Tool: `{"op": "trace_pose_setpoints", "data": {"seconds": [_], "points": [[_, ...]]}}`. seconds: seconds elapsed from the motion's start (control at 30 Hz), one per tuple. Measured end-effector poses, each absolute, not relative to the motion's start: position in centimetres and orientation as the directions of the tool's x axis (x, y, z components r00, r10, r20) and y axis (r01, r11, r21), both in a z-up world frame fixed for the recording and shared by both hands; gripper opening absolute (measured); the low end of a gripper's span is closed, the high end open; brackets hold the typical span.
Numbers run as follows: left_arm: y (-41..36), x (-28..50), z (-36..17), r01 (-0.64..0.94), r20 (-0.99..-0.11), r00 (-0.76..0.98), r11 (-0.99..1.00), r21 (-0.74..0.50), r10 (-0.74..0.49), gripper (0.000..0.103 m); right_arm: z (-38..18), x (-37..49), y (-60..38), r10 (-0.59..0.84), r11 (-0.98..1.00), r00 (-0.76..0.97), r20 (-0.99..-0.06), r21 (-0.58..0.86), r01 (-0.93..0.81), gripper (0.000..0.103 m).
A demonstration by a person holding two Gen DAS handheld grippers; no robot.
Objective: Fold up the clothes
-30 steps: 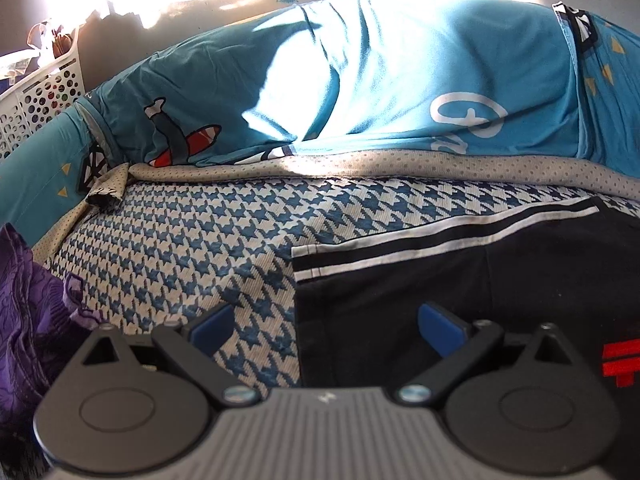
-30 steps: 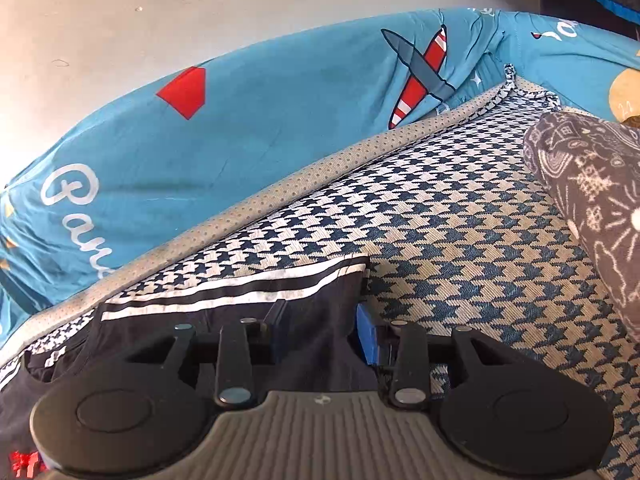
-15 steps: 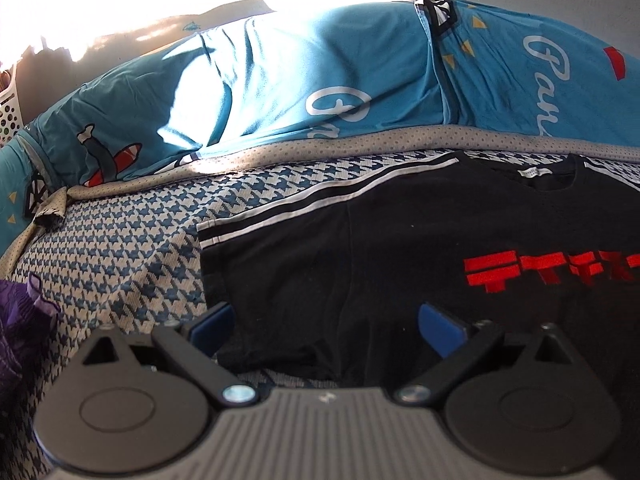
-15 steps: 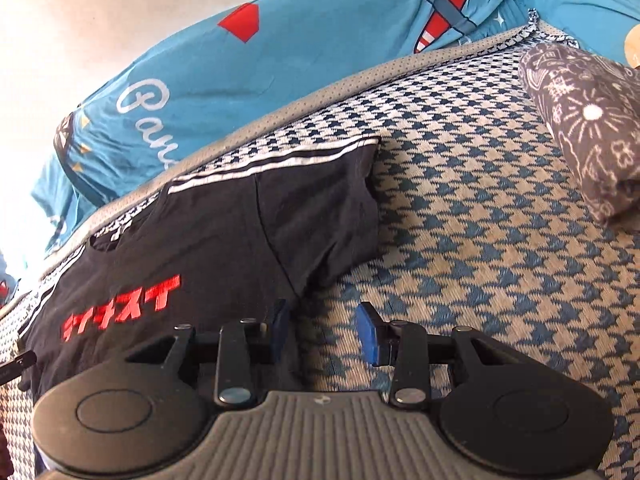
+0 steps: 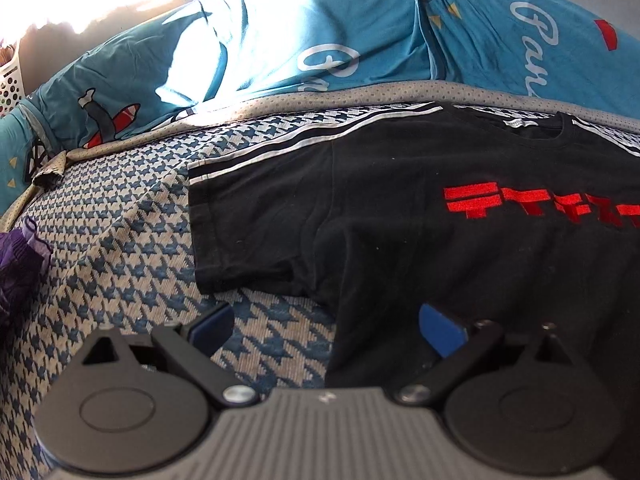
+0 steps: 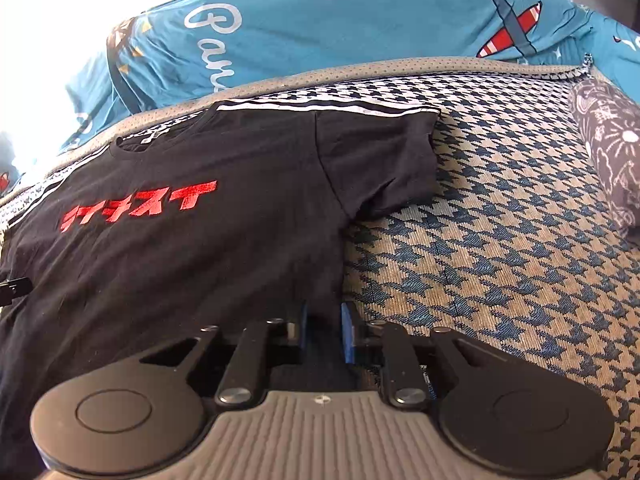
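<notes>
Shirt (image 6: 192,256), black with red lettering across the chest, is spread face up on the houndstooth bed cover (image 6: 500,248), collar toward the blue pillows (image 6: 360,36) and both short sleeves laid out flat. Fabric is judged light, soft and limp: it will sag and drag when lifted, and no stiffness can be relied on, so hold should be taken at the side seams or hem corners, one layer stack per claw.

Right claw (image 6: 324,330) is seen at the shirt's side edge below the sleeve; its jaws are closing with dark cloth between the blue pads. Left claw (image 5: 324,330) is spread wide at the opposite side edge, nothing pinched.

Beside the shirt, a grey patterned roll (image 6: 608,152) lies past the right sleeve, and purple cloth (image 5: 18,264) past the left sleeve. A white perforated basket (image 5: 10,84) stands beyond the pillows; its contents cannot be made out.
</notes>
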State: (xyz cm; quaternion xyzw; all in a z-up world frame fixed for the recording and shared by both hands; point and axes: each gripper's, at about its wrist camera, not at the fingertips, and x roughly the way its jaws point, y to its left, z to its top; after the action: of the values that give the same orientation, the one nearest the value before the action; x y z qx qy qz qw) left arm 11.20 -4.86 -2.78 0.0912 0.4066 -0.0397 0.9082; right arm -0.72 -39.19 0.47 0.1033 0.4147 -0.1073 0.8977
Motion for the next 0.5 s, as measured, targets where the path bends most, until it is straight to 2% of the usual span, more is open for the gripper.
{"op": "trace_pose_setpoints", "data": {"seconds": [0.03, 0.2, 0.5], "points": [[-4.7, 11.2, -2.8, 0.138, -0.743, 0.67, 0.98, 0.142, 0.014, 0.1, 0.4, -0.7, -39.0, -0.118, 0.957, 0.634, -0.765, 0.082, 0.277, 0.004], [-3.6, 11.0, -2.9, 0.099, -0.741, 0.669, 0.981, 0.166, 0.058, 0.103, 0.5, -1.1, -38.8, -0.189, 0.95, 0.623, -0.759, 0.019, 0.31, 0.002], [-1.9, 9.4, -2.7, 0.061, -0.753, 0.655, 0.991, 0.122, 0.052, 0.103, 0.8, -2.3, -40.9, -0.153, 0.886, 0.635, -0.757, 0.179, 0.428, 0.0]]}}
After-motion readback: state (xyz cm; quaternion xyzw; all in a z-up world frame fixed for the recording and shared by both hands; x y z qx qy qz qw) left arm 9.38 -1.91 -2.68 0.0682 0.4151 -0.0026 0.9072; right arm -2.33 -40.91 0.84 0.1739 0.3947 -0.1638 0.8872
